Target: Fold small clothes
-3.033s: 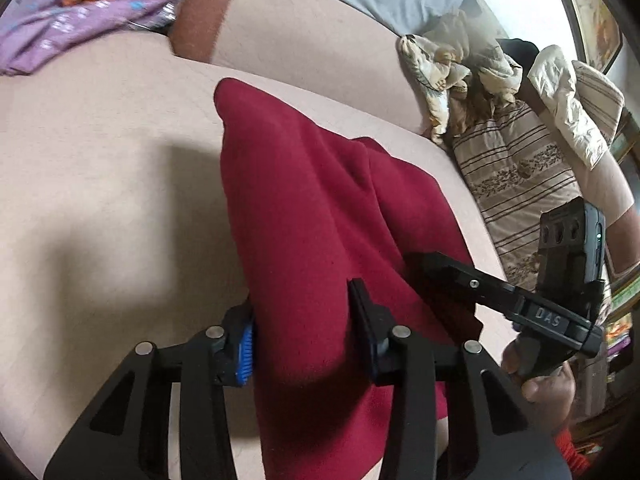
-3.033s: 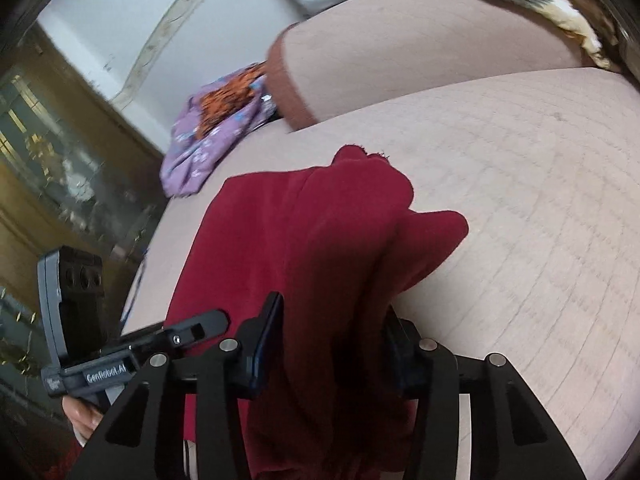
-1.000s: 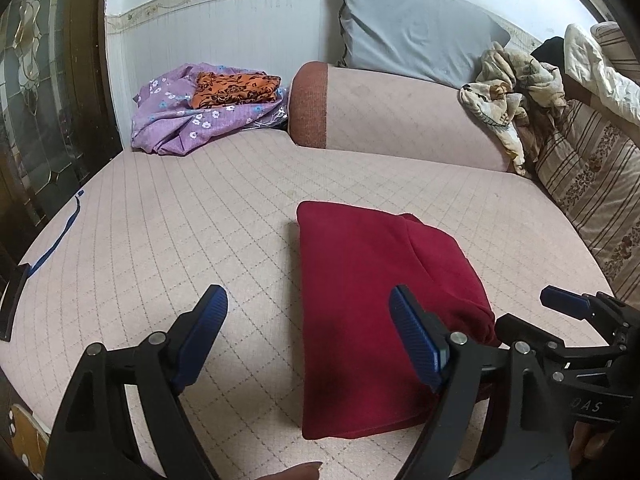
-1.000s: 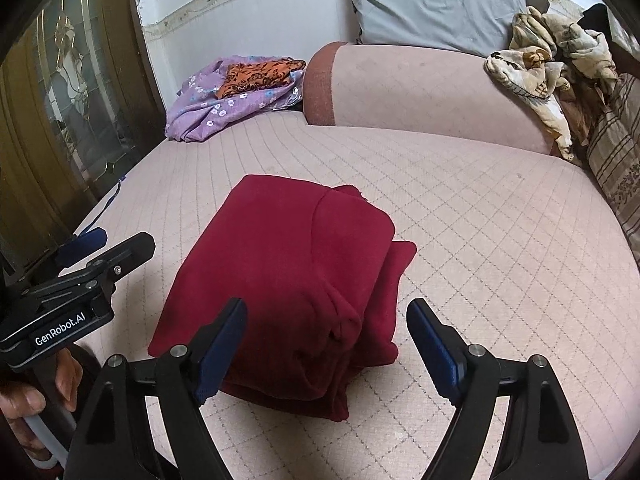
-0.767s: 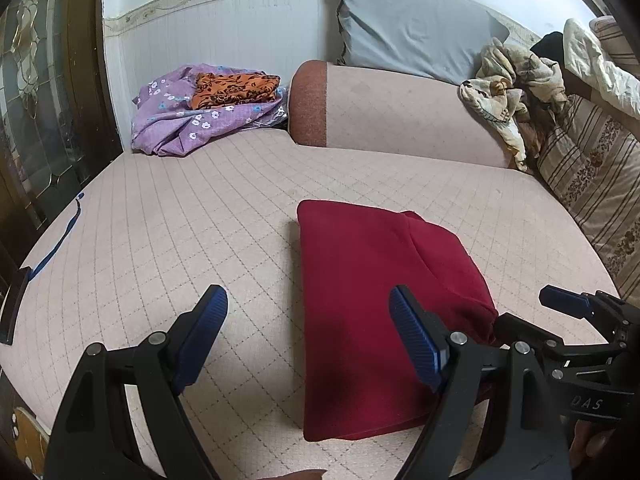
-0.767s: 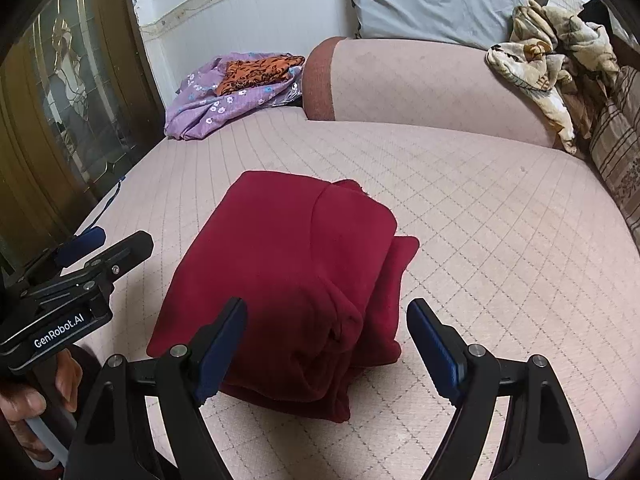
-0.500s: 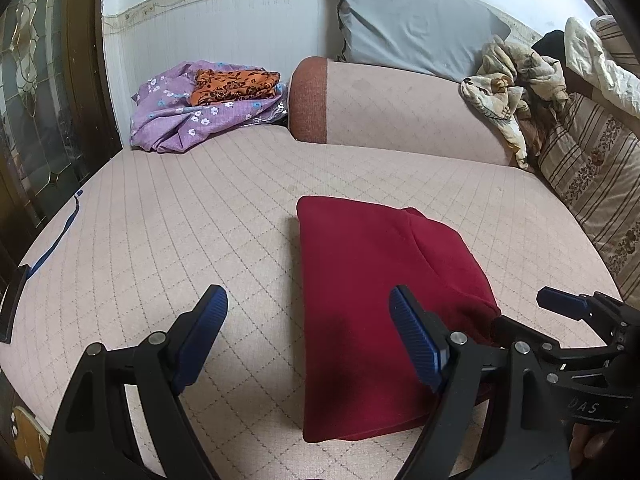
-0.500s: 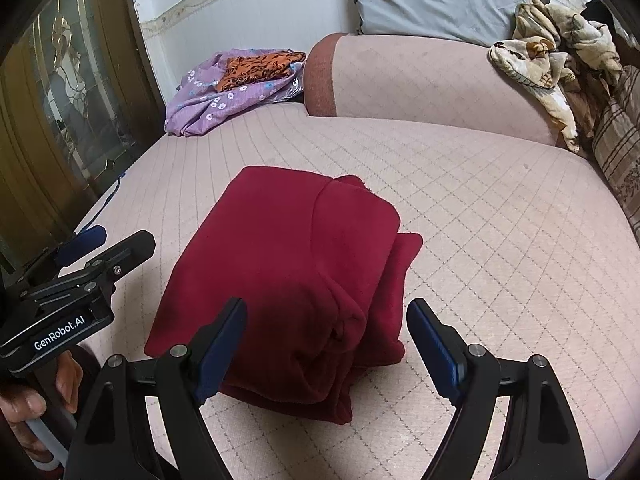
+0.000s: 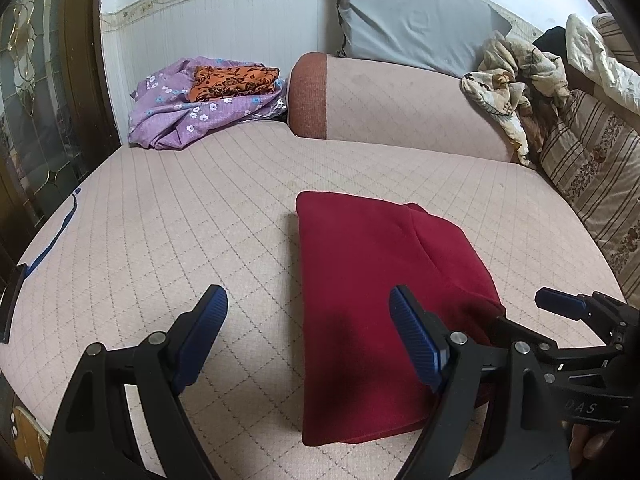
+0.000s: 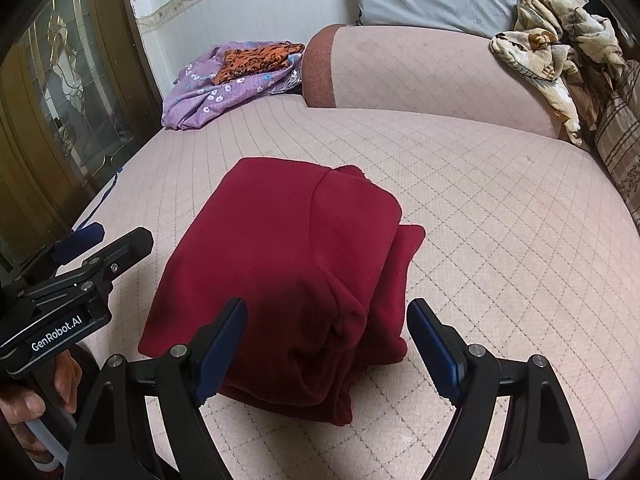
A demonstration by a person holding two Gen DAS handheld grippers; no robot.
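Lighting: soft, even, fairly bright; white wall (image 9: 240, 16) brightest, without glare. Shadows: diffuse dark patch on the near end of the folded dark-red fleece garment (image 9: 372, 304), cast beneath the left hand-held gripper (image 9: 308, 340); similar patch under the right hand-held gripper (image 10: 326, 344); thin shadow along the garment's left edge on the quilted pink bed cover (image 9: 180, 216). Focus: sharp throughout, no motion blur. Distortion: strong fisheye bowing away from the garment; black vignette at corners.
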